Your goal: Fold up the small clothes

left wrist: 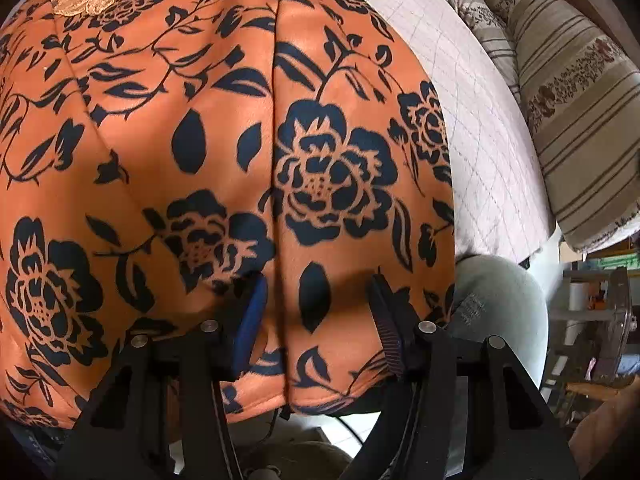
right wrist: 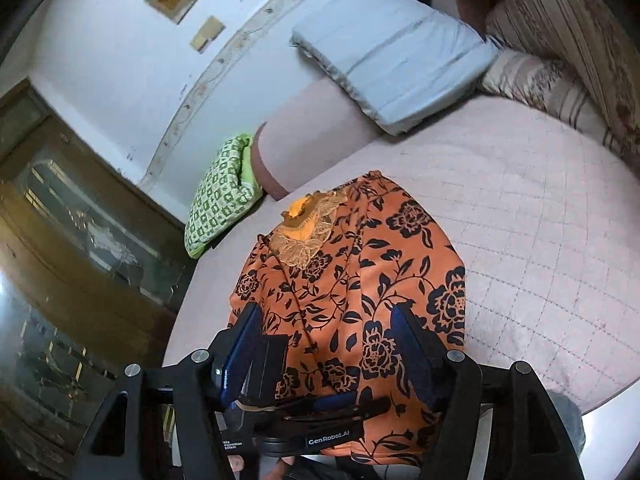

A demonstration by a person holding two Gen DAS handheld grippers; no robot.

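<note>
Up close in the left wrist view, the orange floral garment (left wrist: 224, 168) fills the frame over the quilted bed (left wrist: 476, 120); the left tongs (left wrist: 316, 300) stand spread just above its near hem, gripping nothing. Seen from the right wrist, the garment (right wrist: 360, 280) lies folded near the bed's (right wrist: 540, 220) edge, the right tongs (right wrist: 324, 320) spread wide over it, with a green patterned cushion (right wrist: 220, 200) beyond.

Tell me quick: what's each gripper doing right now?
Left gripper: open, over the near hem of the orange garment, holding nothing.
Right gripper: open above the same garment, holding nothing.
</note>
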